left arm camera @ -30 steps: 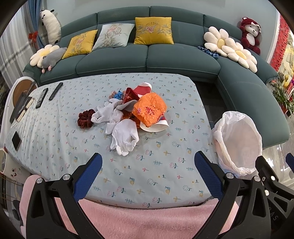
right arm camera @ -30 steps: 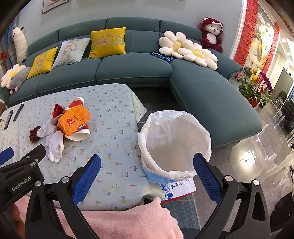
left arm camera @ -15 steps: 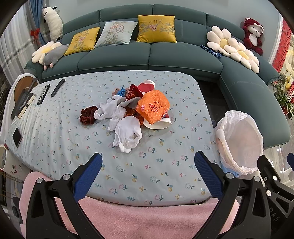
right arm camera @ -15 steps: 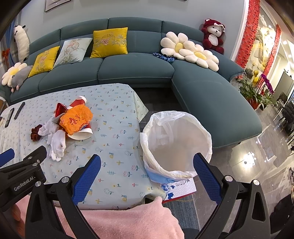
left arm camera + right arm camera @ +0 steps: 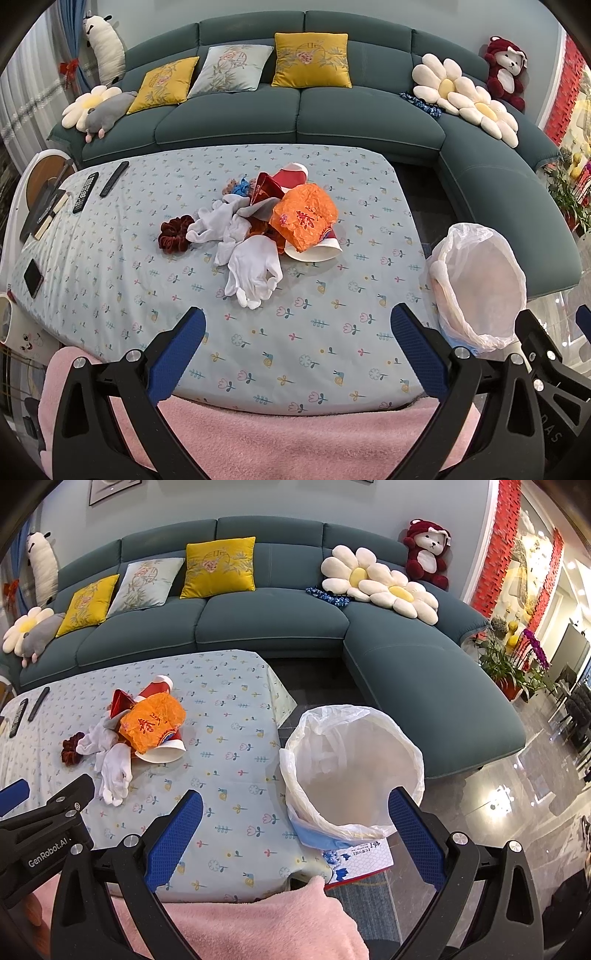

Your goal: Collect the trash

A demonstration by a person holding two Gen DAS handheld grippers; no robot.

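Note:
A heap of trash lies mid-table: a crumpled orange bag, a white paper cup under it, red wrappers, white gloves and a dark red scrunchie. A bin lined with a white bag stands off the table's right end. My left gripper hovers open over the table's near edge, short of the gloves. My right gripper is open, nothing in it, between the table corner and the bin.
Two remotes and a phone lie at the table's left side. A teal sofa with cushions and plush toys wraps behind. A pink towel covers the near edge. A printed box sits under the bin.
Both views have risen and drawn back slightly, so the table and bin sit a little lower and farther. The trash heap and bin have not moved. Both grippers stay open.

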